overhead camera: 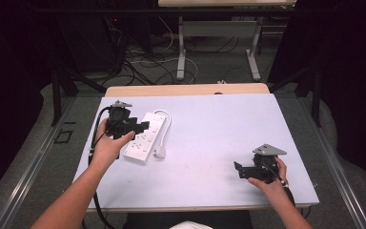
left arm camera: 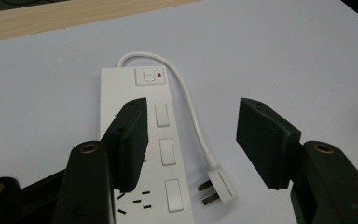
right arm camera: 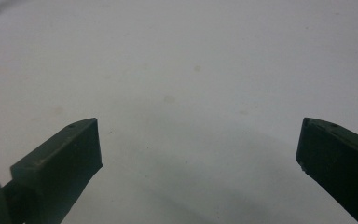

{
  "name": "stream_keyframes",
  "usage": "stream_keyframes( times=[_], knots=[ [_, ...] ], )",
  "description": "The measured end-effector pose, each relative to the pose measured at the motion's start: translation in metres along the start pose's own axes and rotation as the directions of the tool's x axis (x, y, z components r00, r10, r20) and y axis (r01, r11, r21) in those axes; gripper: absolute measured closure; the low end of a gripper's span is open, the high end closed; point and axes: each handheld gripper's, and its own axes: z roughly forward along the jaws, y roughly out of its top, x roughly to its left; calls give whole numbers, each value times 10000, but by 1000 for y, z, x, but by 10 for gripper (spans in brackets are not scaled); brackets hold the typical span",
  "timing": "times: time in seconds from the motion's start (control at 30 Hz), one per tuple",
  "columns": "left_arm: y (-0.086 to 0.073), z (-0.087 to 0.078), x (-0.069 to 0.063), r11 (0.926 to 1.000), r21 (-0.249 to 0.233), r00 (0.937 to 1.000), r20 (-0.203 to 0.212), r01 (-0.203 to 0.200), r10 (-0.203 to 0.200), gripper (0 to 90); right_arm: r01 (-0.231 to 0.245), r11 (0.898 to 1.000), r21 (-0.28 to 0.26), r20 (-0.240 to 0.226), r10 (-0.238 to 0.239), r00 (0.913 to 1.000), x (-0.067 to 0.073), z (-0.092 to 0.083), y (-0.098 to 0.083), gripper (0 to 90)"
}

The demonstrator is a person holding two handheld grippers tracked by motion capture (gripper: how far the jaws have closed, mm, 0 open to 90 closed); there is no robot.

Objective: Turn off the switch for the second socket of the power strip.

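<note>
A white power strip (overhead camera: 144, 138) lies on the pale mat at the left, its short white cable looping round to a plug (overhead camera: 160, 152) beside it. In the left gripper view the strip (left arm camera: 163, 140) shows its switches, a red light near the top button, and the plug (left arm camera: 219, 184) lying pins-down-left on the mat. My left gripper (overhead camera: 140, 127) hovers open just over the strip, nothing between its jaws (left arm camera: 193, 140). My right gripper (overhead camera: 238, 168) is open low over bare mat at the right front, its pads (right arm camera: 70, 154) wide apart.
The pale mat (overhead camera: 209, 133) covers a wooden table whose far edge (overhead camera: 186, 89) shows behind it. Beyond it stand a desk frame's legs (overhead camera: 181, 52) and loose cables on the floor. Dark curtains flank both sides.
</note>
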Motion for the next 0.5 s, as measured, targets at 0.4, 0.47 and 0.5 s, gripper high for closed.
stream_keyframes(
  times=[0.4, 0.47, 0.5],
  knots=[
    [12, 12, 0, 9998, 79, 9998, -91, 157, -156, 474, -112, 9999, -9, -25, 112, 9999, -1, 0, 0, 0],
    [14, 14, -1, 9999, 107, 9999, -108, 127, -126, 478, -97, 10000, -13, -26, 97, 9999, -1, 0, 0, 0],
    [15, 16, -1, 9998, 103, 9998, -124, 150, -149, 480, -97, 10000, -10, -26, 97, 9999, -1, 0, 0, 0]
  ],
)
